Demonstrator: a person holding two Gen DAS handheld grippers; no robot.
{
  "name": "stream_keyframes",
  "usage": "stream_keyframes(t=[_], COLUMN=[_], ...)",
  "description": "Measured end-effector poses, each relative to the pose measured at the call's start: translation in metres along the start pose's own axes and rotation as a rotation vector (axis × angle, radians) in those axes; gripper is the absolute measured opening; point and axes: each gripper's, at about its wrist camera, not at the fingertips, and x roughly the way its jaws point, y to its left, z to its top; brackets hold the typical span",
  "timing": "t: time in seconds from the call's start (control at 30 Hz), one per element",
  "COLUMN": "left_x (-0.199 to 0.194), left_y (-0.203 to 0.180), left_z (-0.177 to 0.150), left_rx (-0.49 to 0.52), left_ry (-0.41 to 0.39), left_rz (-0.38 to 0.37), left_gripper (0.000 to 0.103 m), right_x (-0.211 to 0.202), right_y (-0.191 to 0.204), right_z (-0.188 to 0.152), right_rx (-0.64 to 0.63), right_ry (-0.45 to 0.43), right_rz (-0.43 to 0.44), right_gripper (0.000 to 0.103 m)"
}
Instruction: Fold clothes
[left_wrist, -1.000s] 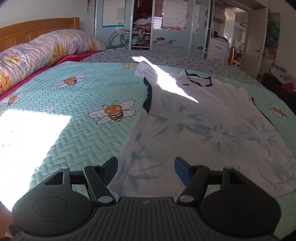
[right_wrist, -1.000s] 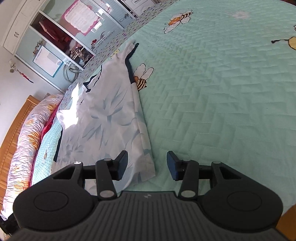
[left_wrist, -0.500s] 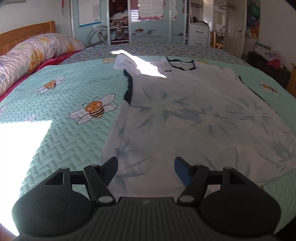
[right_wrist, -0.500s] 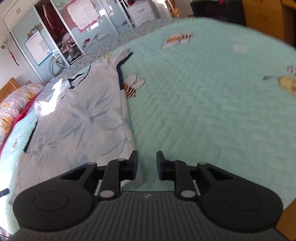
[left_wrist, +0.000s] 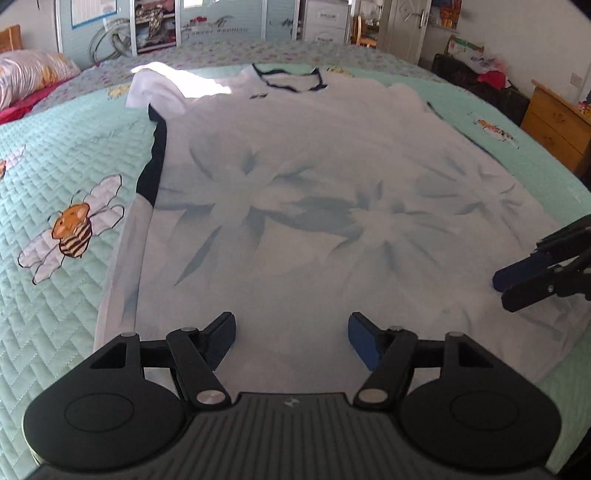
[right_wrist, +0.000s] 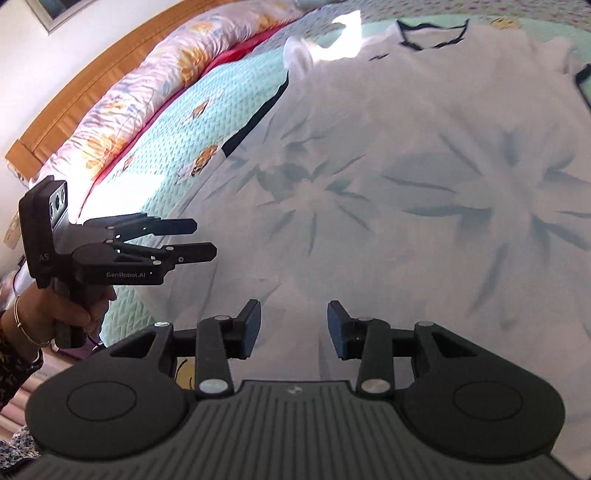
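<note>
A white T-shirt (left_wrist: 314, 192) with a pale blue flower print and a dark collar lies flat on the bed, collar at the far end. My left gripper (left_wrist: 291, 334) hovers open over the shirt's near hem, nothing between its fingers. My right gripper (right_wrist: 293, 325) is over the hem further right, its jaws opening, with only the cloth below them. The right gripper's fingers (left_wrist: 524, 280) enter the left wrist view from the right edge. In the right wrist view the left gripper (right_wrist: 205, 240) shows at left, held by a hand (right_wrist: 74, 310).
A mint quilted bedspread (left_wrist: 55, 288) with bee pictures covers the bed. A floral pillow (right_wrist: 147, 92) lies along the wooden headboard (right_wrist: 92, 77). A wooden nightstand (left_wrist: 557, 129) stands at right, wardrobes (left_wrist: 207, 22) behind the bed.
Both grippers swung in over the shirt's hem. The right one turned from the shirt's right edge toward its middle; its jaws narrowed, then widened again. The left gripper stayed open.
</note>
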Motion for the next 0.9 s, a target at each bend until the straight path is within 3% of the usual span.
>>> stream_keyframes(t=[0.07,0.17,0.2,0.27,0.3,0.37,0.4,0.43,0.5,0.6,0.63,0.67,0.73,0.83,0.87,0.9], left_x=[0.008,0.025,0.03,0.045,0.053,0.056,0.05,0.044,0.021,0.008,0.011,0.022,0.042,0.048,0.045,0.032], left_y=[0.014,0.031,0.037,0.052,0.061,0.076,0.078,0.08,0.07,0.041,0.031,0.023,0.017,0.025,0.032,0.039], left_z=[0.007,0.029,0.036,0.05,0.057,0.069,0.072,0.075,0.071,0.059,0.055,0.052,0.051,0.06,0.062,0.058], left_rx=[0.019,0.013,0.011,-0.013,-0.034,-0.13,-0.17,-0.208,-0.215,-0.123,-0.083,-0.042,0.009,0.023,-0.027,-0.089], left_ry=[-0.017,-0.035,-0.04,-0.051,-0.056,-0.056,-0.064,-0.072,-0.121,-0.108,-0.082,-0.036,-0.026,-0.104,-0.094,-0.105], left_rz=[-0.025,0.073,0.105,0.16,0.182,0.228,0.236,0.24,0.13,-0.119,-0.183,-0.19,-0.108,0.174,0.26,0.21], left_gripper=[0.07,0.071,0.073,0.08,0.087,0.089,0.082,0.077,0.071,0.073,0.073,0.073,0.071,0.072,0.069,0.067], right_x=[0.026,0.05,0.057,0.071,0.078,0.078,0.077,0.072,0.061,0.057,0.061,0.064,0.066,0.052,0.046,0.041], right_y=[-0.013,-0.048,-0.059,-0.069,-0.071,-0.066,-0.063,-0.055,-0.041,-0.026,-0.023,-0.026,-0.035,-0.069,-0.069,-0.066], right_z=[0.02,0.066,0.081,0.104,0.113,0.117,0.119,0.114,0.098,0.069,0.062,0.062,0.065,0.082,0.084,0.084], right_rx=[0.009,0.114,0.133,0.104,0.074,0.092,0.105,0.108,0.086,0.073,0.05,0.043,0.039,0.161,0.18,0.194], right_ry=[0.034,-0.022,-0.073,-0.156,-0.194,-0.244,-0.268,-0.281,-0.263,-0.078,-0.002,-0.002,-0.036,-0.268,-0.299,-0.32], right_rz=[0.065,0.111,0.085,-0.014,-0.072,-0.14,-0.171,-0.166,-0.025,0.211,0.228,0.204,0.144,-0.113,-0.16,-0.191], right_gripper=[0.04,0.038,0.033,0.003,0.0,0.0,0.002,0.014,0.022,0.028,0.032,0.024,0.008,0.0,0.0,0.006])
